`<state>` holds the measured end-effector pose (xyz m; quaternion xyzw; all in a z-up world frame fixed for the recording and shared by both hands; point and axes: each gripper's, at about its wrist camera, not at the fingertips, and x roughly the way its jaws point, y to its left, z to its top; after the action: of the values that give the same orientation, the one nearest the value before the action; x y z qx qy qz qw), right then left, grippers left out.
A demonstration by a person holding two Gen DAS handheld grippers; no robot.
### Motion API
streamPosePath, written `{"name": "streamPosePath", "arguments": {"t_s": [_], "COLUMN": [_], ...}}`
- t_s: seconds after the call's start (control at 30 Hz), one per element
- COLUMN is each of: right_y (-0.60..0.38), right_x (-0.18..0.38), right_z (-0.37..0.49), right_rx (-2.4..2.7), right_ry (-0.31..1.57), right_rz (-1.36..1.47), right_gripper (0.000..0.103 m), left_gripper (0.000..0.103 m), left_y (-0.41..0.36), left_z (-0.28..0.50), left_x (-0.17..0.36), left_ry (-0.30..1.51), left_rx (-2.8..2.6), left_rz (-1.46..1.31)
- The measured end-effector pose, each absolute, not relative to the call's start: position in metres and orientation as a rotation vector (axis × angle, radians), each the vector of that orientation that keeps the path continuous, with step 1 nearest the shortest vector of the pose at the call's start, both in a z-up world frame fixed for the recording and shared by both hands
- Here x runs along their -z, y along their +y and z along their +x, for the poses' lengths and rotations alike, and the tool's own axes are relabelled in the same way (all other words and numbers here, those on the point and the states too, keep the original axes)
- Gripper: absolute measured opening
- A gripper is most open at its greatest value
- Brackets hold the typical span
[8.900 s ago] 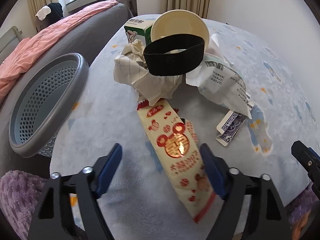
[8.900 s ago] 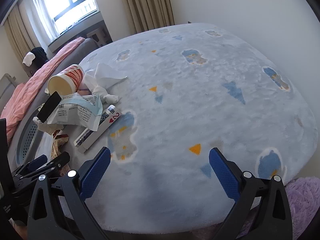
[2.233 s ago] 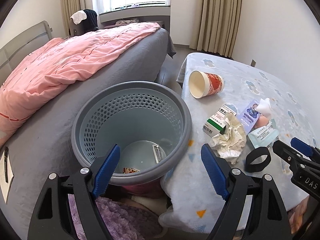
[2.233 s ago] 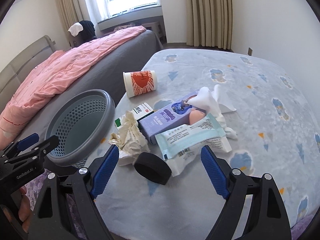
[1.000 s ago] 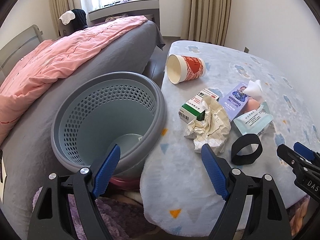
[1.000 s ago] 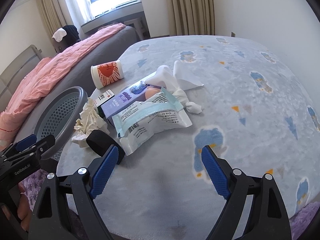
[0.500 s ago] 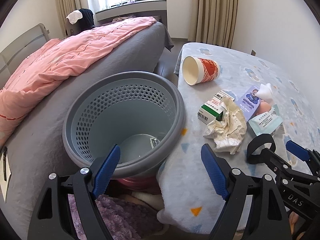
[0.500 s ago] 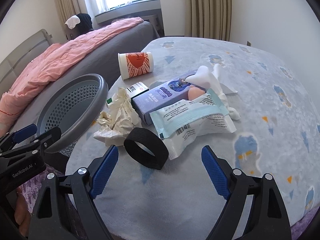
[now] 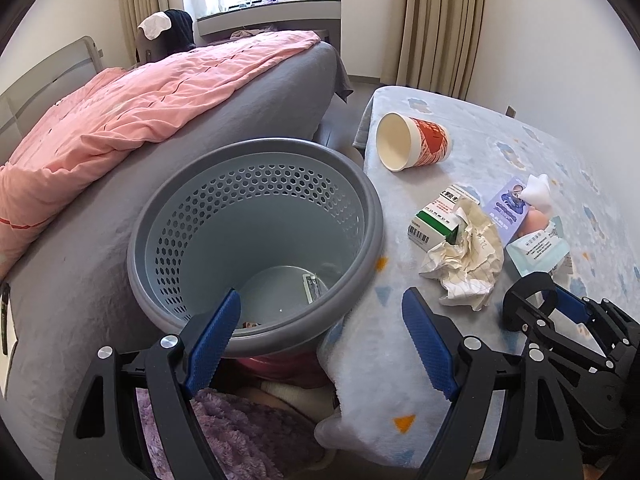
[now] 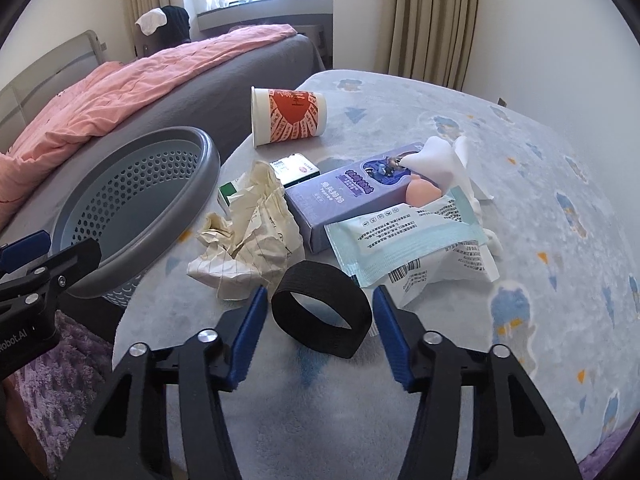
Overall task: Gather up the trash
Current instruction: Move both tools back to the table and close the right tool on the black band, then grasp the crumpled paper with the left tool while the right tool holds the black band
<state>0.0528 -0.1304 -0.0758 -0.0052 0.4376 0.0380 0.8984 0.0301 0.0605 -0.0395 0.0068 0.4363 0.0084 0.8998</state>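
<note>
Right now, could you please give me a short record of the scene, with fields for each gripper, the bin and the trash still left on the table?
right gripper: open, fingers on either side of the black elastic band, not closed on it
left gripper: open, holds nothing, over the near rim of the bin
bin: grey perforated basket beside the table, a few scraps at its bottom
trash on table: crumpled paper, paper cup on its side, green-and-white carton, purple box, wet-wipes pack, white tissue
</note>
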Motion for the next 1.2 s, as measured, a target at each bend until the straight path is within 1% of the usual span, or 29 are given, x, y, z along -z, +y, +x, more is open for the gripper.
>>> {"name": "streamPosePath", "arguments": {"t_s": [0.03, 0.07, 0.1, 0.13, 0.23, 0.57, 0.8, 1.2], "right_y": [-0.130, -0.130, -0.130, -0.131, -0.134, -0.145, -0.170, -0.217], "right_x": [0.076, 0.075, 0.075, 0.074, 0.071, 0.051, 0.043, 0.053], "right_z": [0.052, 0.052, 0.051, 0.050, 0.049, 0.036, 0.029, 0.026], "right_rx": [-0.083, -0.088, -0.090, -0.091, -0.099, -0.123, -0.087, -0.023], "right_ry": [0.906, 0.905, 0.902, 0.898, 0.896, 0.858, 0.842, 0.852], "right_rz": [-0.010, -0.009, -0.010, -0.008, 0.007, 0.046, 0.082, 0.148], "right_gripper": [0.033, 0.030, 0.024, 0.020, 0.013, 0.012, 0.012, 0.012], "left_gripper": [0.079, 0.079, 0.079, 0.079, 0.079, 0.079, 0.079, 0.079], "left_y": [0.061, 0.062, 0.062, 0.061, 0.060, 0.042, 0.021, -0.022], "left_z": [0.030, 0.030, 0.030, 0.030, 0.029, 0.026, 0.028, 0.054], "left_x": [0.039, 0.040, 0.039, 0.039, 0.038, 0.036, 0.035, 0.055], "left_ry": [0.903, 0.904, 0.904, 0.904, 0.900, 0.894, 0.895, 0.967], "left_rx": [-0.015, -0.014, -0.012, -0.010, -0.004, 0.074, 0.125, 0.226], "left_rz": [0.011, 0.010, 0.011, 0.012, 0.016, 0.033, 0.051, 0.064]}}
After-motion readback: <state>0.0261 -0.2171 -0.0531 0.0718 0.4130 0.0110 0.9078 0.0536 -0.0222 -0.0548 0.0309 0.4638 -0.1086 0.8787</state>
